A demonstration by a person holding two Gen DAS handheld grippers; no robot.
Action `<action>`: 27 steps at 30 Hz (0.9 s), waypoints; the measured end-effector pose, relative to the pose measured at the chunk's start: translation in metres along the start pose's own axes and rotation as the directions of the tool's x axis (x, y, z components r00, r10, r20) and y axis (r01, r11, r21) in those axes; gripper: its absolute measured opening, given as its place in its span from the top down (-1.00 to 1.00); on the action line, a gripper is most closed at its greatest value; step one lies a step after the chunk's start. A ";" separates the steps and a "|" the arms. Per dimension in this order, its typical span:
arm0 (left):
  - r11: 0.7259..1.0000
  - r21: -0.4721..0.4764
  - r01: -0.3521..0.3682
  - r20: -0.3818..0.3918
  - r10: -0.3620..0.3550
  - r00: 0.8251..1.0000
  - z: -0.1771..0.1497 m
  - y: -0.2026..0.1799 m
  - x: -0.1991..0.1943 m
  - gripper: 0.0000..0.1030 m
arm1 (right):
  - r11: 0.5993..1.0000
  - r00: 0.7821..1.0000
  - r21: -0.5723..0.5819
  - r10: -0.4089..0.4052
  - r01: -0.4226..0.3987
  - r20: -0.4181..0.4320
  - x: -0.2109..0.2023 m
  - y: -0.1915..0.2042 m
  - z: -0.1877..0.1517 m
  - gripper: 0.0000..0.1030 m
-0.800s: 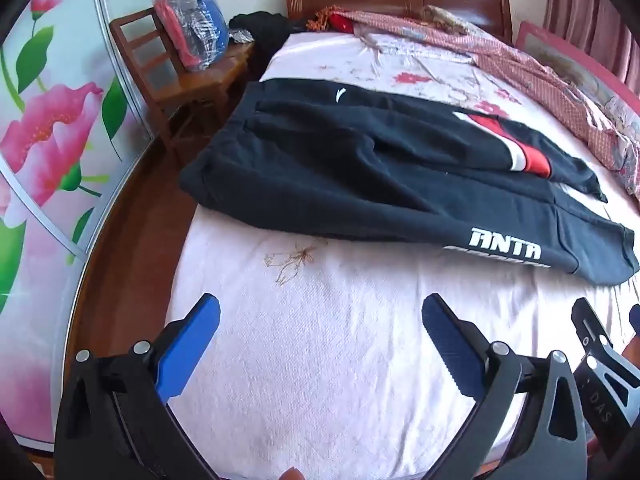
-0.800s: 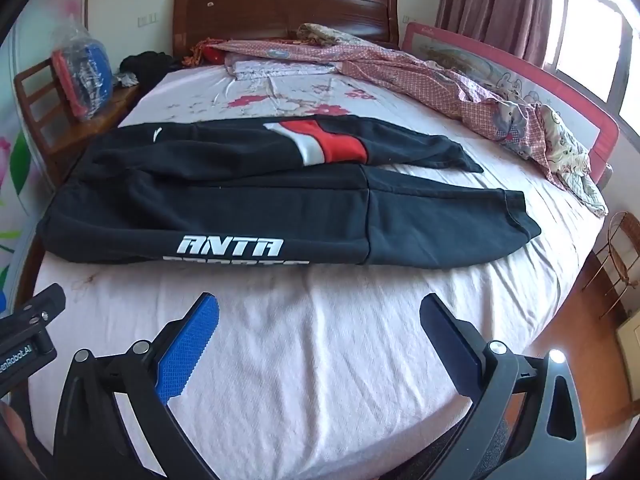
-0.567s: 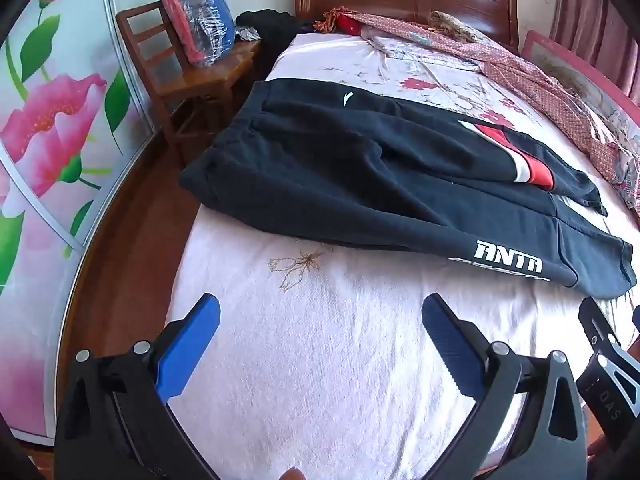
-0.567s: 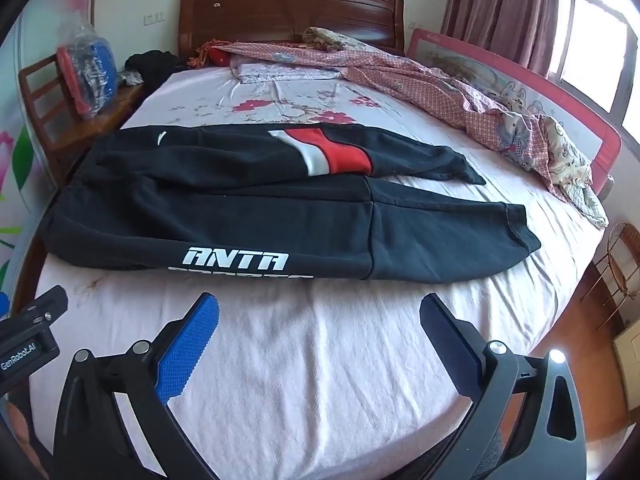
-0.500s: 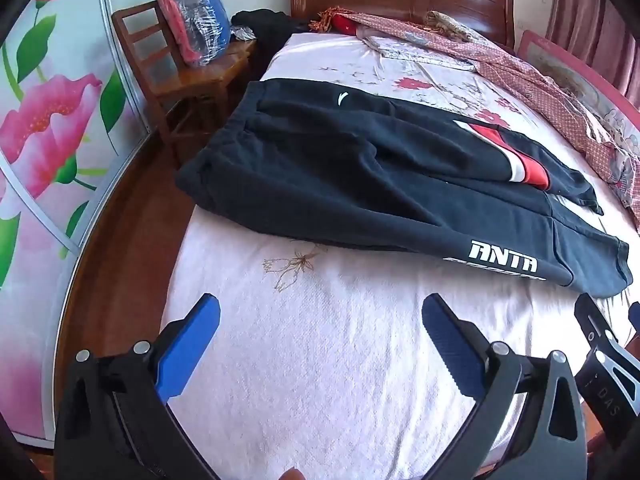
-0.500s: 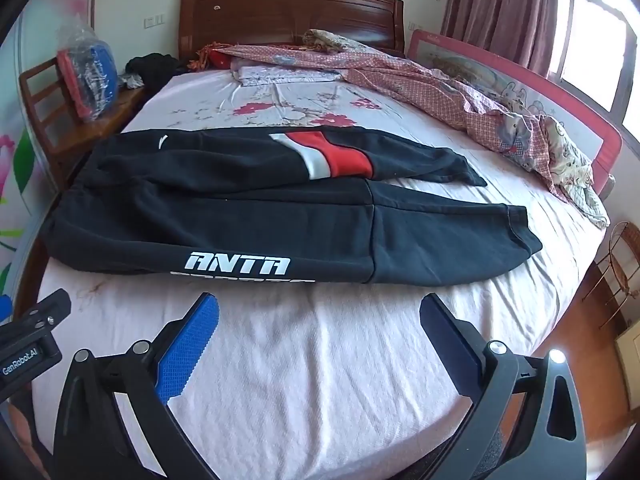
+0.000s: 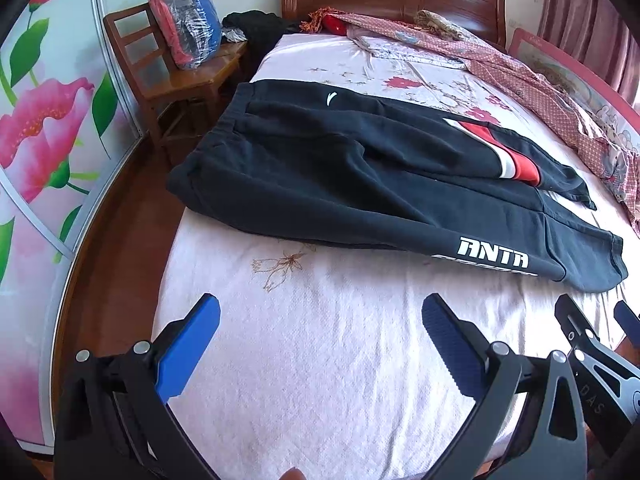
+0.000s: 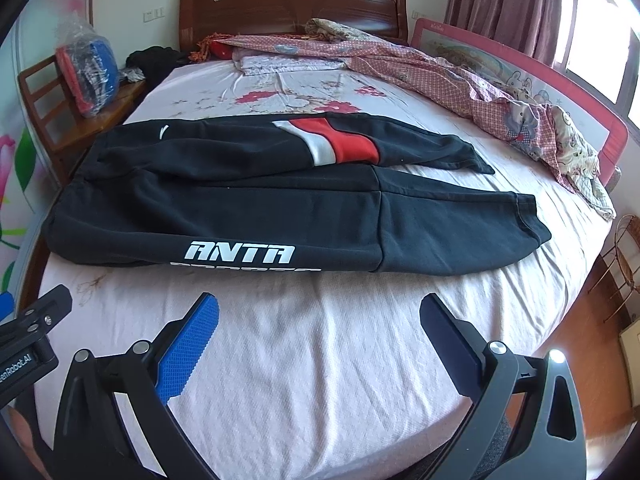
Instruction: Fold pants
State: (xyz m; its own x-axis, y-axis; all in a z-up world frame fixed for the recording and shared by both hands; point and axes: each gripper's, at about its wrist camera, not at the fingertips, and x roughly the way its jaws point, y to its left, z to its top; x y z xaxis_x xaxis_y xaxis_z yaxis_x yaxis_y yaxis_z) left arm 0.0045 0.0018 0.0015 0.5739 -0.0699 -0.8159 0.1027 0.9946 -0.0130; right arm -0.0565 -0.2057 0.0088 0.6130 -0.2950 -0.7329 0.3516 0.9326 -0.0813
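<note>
Black fleece pants with white ANTA lettering and a red-white stripe [image 8: 256,200] lie flat across the pink-sheeted bed [image 8: 320,360], legs side by side. My left gripper [image 7: 320,344] and right gripper [image 8: 319,344] hover above bare sheet, jaws wide, holding nothing.

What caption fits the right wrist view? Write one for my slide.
Open right gripper hovers above the pink sheet, facing black pants laid flat across the bed, unfolded.
</note>
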 end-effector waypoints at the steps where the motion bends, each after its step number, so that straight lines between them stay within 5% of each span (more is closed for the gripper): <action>1: 1.000 0.002 0.001 -0.005 -0.001 1.000 0.000 0.000 0.000 -0.96 | 1.000 1.000 0.002 -0.002 0.002 0.000 0.000 0.000 0.000 -0.94; 27: 1.000 0.007 0.021 0.007 -0.021 1.000 -0.001 -0.004 -0.001 -0.96 | 1.000 0.999 -0.001 0.020 -0.020 -0.047 0.000 0.001 -0.003 -0.94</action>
State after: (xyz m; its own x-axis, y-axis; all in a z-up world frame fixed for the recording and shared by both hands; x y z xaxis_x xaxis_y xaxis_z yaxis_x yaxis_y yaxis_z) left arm 0.0033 -0.0017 0.0018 0.5774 -0.0910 -0.8114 0.1204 0.9924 -0.0256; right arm -0.0579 -0.2043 0.0066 0.5862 -0.2661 -0.7652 0.3385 0.9386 -0.0671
